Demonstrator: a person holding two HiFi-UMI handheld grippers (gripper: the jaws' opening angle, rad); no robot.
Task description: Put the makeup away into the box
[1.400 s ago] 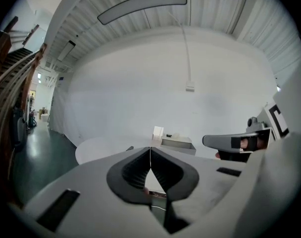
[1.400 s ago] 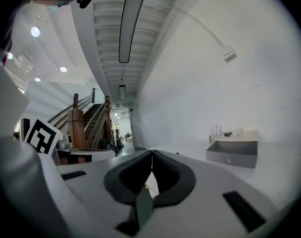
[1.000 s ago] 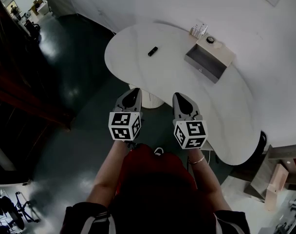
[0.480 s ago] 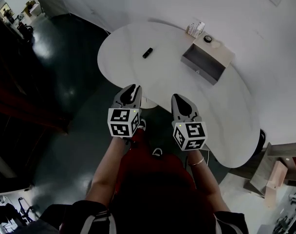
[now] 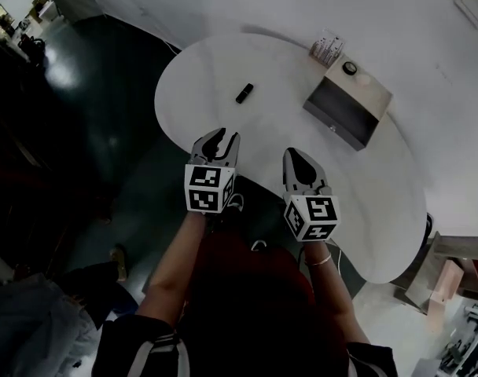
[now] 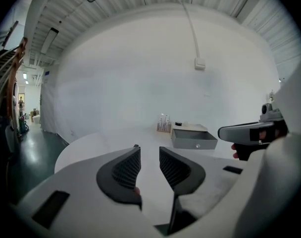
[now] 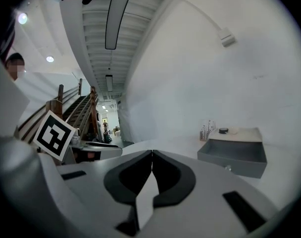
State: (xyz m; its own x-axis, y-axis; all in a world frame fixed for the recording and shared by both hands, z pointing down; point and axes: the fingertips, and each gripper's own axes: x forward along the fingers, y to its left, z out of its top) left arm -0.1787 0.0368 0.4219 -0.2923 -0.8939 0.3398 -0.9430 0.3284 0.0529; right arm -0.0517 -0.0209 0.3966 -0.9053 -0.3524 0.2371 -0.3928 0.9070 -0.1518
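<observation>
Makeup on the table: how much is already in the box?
Done: nothing; the open box shows no makeup inside. In hand: nothing; the left gripper is opening on air, the right gripper is shut, empty. Left: the black tube lying on the table.

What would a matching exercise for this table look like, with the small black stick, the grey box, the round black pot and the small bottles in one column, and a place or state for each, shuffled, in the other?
Things:
1. small black stick
2. grey box
3. round black pot
4. small bottles

Places or states:
A. sitting on top of the box
B. drawer pulled open
C. lying alone on the open table
D. standing beside the box at the table's far edge

Pairs: 1-C, 2-B, 3-A, 4-D
</observation>
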